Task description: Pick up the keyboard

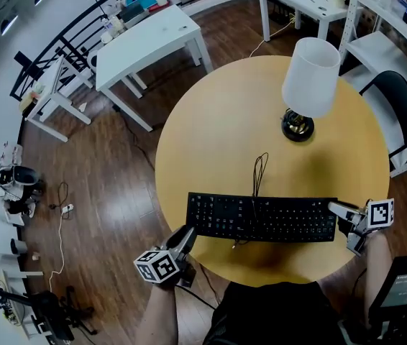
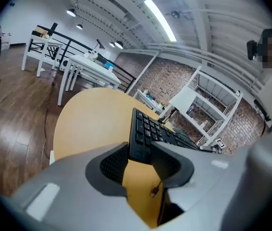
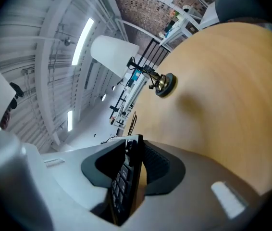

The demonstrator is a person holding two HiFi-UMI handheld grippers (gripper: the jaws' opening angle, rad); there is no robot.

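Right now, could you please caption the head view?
Black keyboard held over the table by left gripper and right gripper.

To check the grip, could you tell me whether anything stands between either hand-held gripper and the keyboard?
Nothing visible does: the left hand-held gripper and right hand-held gripper each clamp one end of the keyboard; the lamp stands apart.

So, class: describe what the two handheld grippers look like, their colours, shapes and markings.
Both the left gripper and right gripper have pale grey bodies with two jaws lined by dark ribbed pads. Each carries a white cube printed with black square markers. No sleeves cover the forearms.
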